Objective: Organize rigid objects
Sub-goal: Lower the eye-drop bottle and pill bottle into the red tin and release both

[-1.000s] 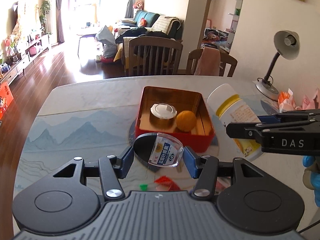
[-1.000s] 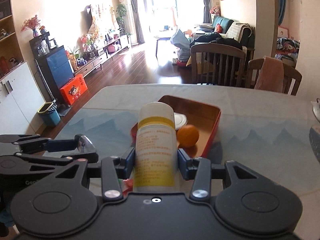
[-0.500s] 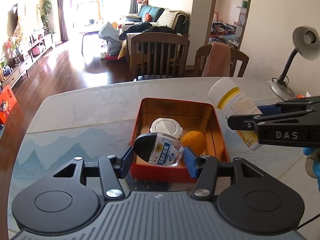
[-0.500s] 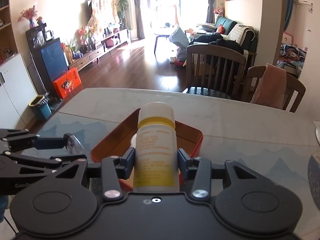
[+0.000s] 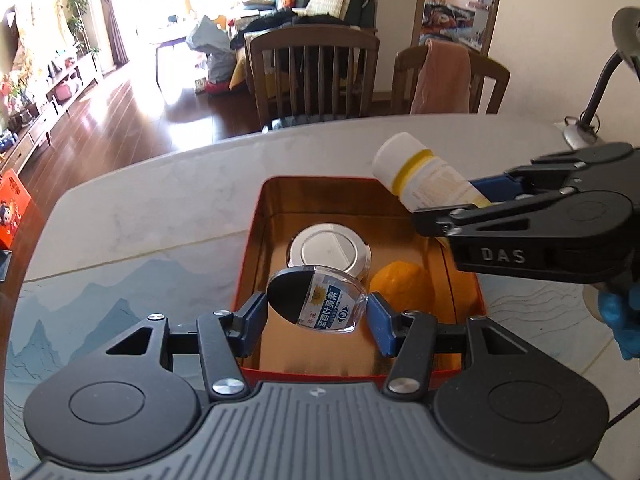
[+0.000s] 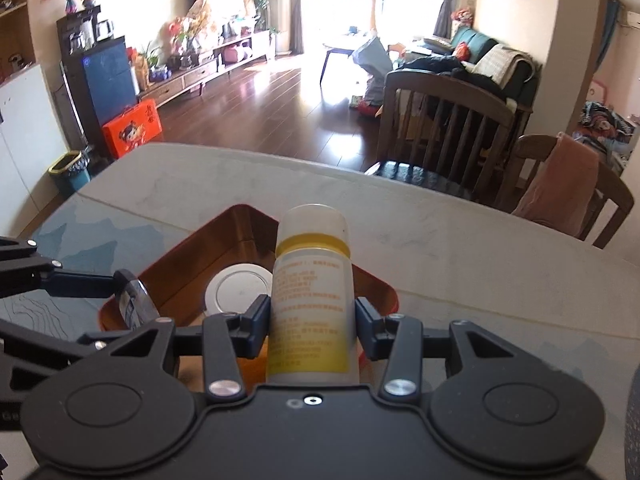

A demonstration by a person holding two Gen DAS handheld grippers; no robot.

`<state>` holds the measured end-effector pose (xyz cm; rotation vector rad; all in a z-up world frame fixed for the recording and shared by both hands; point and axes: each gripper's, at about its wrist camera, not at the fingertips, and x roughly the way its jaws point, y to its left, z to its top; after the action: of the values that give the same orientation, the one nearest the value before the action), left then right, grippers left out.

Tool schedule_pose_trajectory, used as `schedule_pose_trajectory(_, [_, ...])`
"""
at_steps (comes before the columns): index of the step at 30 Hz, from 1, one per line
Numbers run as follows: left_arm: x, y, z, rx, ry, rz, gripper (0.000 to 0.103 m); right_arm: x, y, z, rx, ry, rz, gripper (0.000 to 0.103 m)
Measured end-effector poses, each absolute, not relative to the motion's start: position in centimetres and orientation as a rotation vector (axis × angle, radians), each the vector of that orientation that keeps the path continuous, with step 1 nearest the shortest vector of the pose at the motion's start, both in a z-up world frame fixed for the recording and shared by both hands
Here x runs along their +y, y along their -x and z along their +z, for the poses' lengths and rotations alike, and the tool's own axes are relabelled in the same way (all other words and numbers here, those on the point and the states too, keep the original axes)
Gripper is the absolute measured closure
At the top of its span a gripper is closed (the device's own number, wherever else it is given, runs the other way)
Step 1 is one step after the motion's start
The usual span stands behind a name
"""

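From your left wrist view, the clear case (image 5: pixel 318 300) held in the left gripper (image 5: pixel 318 312) covers the near edge of the round white lid (image 5: pixel 328 250) and part of the tin's (image 5: pixel 256 240) floor. The right gripper (image 5: pixel 476 204) hides the lower half of the white bottle (image 5: pixel 416 172), and the orange (image 5: pixel 402 286) is partly screened by a blue pad. Your gloved hand (image 5: pixel 622 312) is cut off at the right edge, as is the lamp (image 5: pixel 600 92). From the right wrist view, the bottle (image 6: pixel 310 296) conceals the tin's (image 6: pixel 224 236) right half; its label print is too small to read.
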<state>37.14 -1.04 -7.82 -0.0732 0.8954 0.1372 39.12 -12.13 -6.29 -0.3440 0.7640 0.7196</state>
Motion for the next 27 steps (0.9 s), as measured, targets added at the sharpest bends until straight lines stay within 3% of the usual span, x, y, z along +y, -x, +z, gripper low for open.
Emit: schedule_pose_trajectory(27, [-0.1, -41.8, -13.2, 1.065, 0.120, 0.166, 0.049, -11.3, -41.0, -9.0, 0.846, 0.334, 0.738, 0.057])
